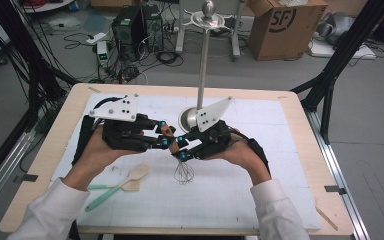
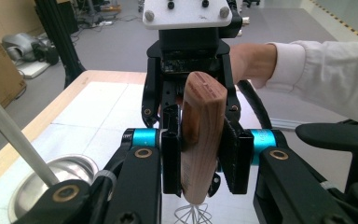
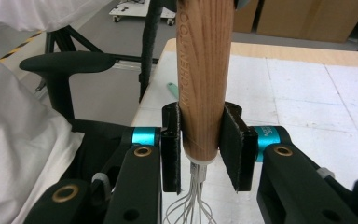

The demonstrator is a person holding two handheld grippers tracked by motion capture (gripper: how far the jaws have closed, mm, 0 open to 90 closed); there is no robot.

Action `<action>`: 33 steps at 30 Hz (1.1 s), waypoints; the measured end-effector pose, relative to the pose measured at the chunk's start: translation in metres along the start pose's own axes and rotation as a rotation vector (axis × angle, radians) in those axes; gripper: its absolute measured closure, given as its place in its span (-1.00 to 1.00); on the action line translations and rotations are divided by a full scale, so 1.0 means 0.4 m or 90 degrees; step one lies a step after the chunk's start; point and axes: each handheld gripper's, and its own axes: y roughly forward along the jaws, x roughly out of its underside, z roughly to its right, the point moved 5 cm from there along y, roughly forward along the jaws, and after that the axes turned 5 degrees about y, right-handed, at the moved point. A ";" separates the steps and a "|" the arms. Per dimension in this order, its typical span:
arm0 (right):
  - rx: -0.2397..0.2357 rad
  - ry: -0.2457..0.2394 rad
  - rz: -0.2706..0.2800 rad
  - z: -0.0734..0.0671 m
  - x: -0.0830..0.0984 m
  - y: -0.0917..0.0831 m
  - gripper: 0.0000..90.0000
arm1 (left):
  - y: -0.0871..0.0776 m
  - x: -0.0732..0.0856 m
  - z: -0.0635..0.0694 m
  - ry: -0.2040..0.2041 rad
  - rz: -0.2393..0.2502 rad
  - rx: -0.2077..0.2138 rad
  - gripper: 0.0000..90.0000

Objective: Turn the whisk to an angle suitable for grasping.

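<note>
Nearest to the person, in front of the whisk and to its left, a wooden spoon [image 1: 136,173] and a green-handled utensil [image 1: 101,197] lie crossed on the white mat [image 1: 260,195] of the tabletop [image 1: 45,165].

The whisk [image 1: 182,167] is held in the air above the middle of the mat, with its wooden handle [image 2: 200,135] up and its wire loops [image 1: 184,172] hanging down, close over the mat. Both tools hold this handle. The left hand-held gripper [image 1: 164,136] is clenched on the upper part of the handle; in the left gripper view its two black jaws press on both sides of the wood. The right hand-held gripper [image 1: 179,148] is clenched on the lower end of the handle, just above the wires, as the right gripper view shows. The two tools meet at the whisk, one from each side, almost touching.

Just behind the whisk stands a metal stand [image 1: 203,60] with a round steel base [image 1: 187,118], a tall thin pole and a ball at the top.

Farther behind the whisk, beyond the tabletop edge, the floor carries cables, a black box of equipment [image 1: 130,25] and a cardboard box [image 1: 285,25].
</note>
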 end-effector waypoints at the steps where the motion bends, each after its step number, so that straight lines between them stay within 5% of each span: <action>1: -0.003 0.002 0.001 -0.001 0.000 0.001 0.58 | 0.000 0.000 0.000 -0.001 0.002 0.004 0.61; 6: -0.020 0.001 0.011 -0.004 -0.004 -0.002 0.58 | -0.002 -0.005 0.004 0.026 0.021 0.009 0.59; 15: -0.033 -0.004 0.010 -0.009 -0.008 0.000 0.58 | -0.005 -0.008 0.004 0.025 0.026 0.014 0.38; 25: -0.057 -0.013 0.007 -0.015 -0.019 0.008 0.58 | -0.002 -0.008 0.012 0.025 0.022 0.070 0.11; 31: -0.063 -0.019 0.007 -0.016 -0.025 0.009 0.58 | -0.006 -0.008 0.011 0.020 0.025 0.084 0.23; 33: -0.071 -0.020 0.005 -0.017 -0.026 0.012 0.58 | -0.005 -0.007 0.012 0.020 0.022 0.092 0.48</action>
